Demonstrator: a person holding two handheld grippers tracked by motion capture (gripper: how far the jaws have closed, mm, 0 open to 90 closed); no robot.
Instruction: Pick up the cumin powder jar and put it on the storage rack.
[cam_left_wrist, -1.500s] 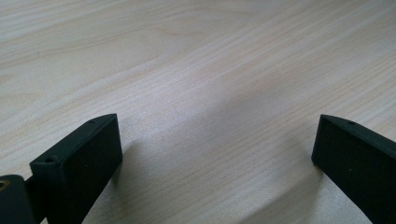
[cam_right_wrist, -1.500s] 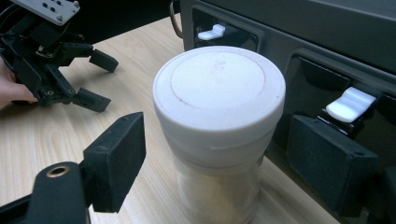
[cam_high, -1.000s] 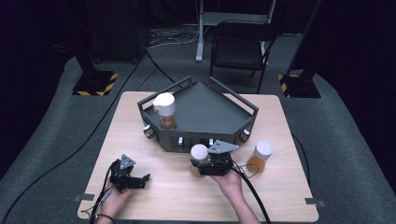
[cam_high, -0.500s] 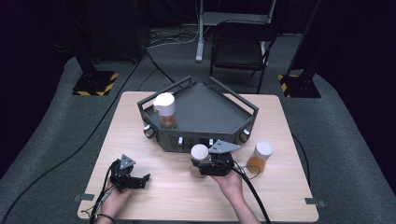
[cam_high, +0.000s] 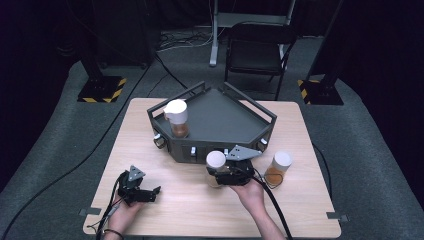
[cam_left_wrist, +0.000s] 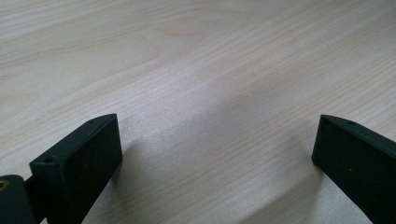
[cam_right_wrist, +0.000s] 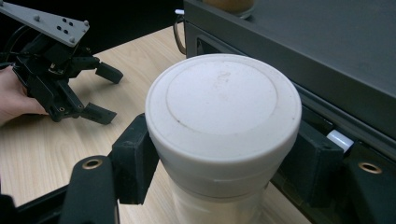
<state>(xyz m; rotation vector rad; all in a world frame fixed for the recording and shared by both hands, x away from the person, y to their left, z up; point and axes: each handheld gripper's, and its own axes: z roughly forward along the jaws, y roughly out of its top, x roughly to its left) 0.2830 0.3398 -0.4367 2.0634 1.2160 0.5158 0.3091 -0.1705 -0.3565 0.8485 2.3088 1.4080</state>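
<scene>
White-capped clear plastic jar stands upright betw. right gripper jaws, pinched below cap, just beside dark tray front wall; left gripper spread, farther off.

1. No readable text, label, brand or number anywhere on the table, the dark tray or the jars.
2. Plain white lid on the held jar: only faint smudges, no print.
3. Grey three-cornered plate in the right gripper view: small holes only, no lettering.
4. Yellow-and-black hazard stripes, the only sign-like markings, on the stand base at the back left of the floor and on the other base at the back right; no words on either.
5. Bare wood grain in the left gripper view, nothing written.
</scene>
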